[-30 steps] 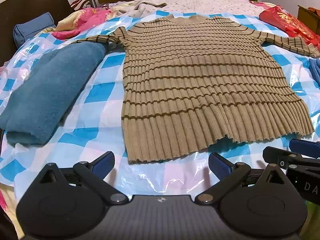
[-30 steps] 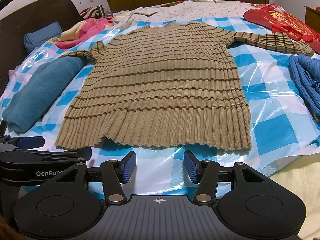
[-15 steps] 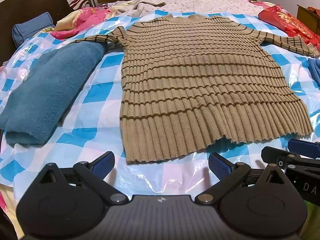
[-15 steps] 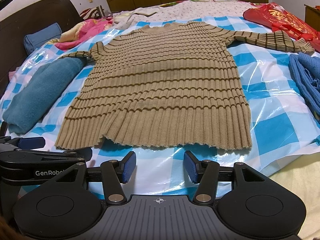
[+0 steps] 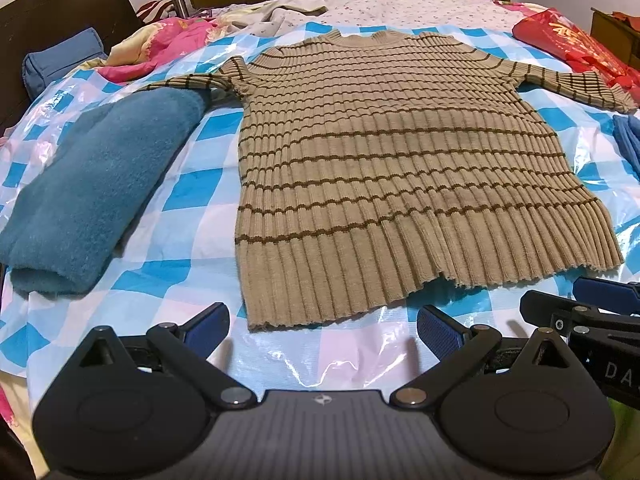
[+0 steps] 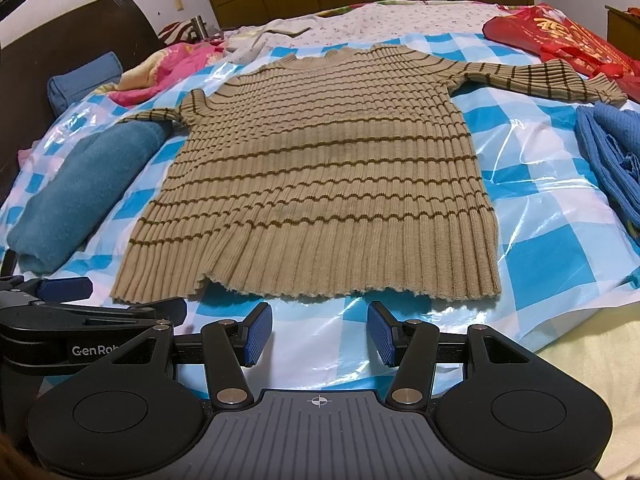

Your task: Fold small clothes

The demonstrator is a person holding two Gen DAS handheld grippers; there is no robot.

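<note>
A tan ribbed sweater with thin brown stripes (image 5: 384, 168) lies flat and spread out on a blue-and-white checked plastic sheet (image 5: 192, 200); it also shows in the right wrist view (image 6: 324, 184). Its left sleeve tucks behind a folded teal garment (image 5: 96, 184). My left gripper (image 5: 322, 330) is open and empty, just short of the hem's left corner. My right gripper (image 6: 320, 334) is open and empty, just short of the hem's middle. Each gripper shows at the other view's edge.
The folded teal garment (image 6: 80, 196) lies left of the sweater. A blue knit garment (image 6: 612, 160) lies at the right. A red bag (image 6: 560, 40), pink bedding (image 5: 168, 44), a blue pillow (image 5: 56, 64) and a dark headboard (image 5: 60, 8) ring the far side.
Both grippers have crept very slightly; the sweater sits a touch further left in the left wrist view. Nothing was taken hold of or let go.
</note>
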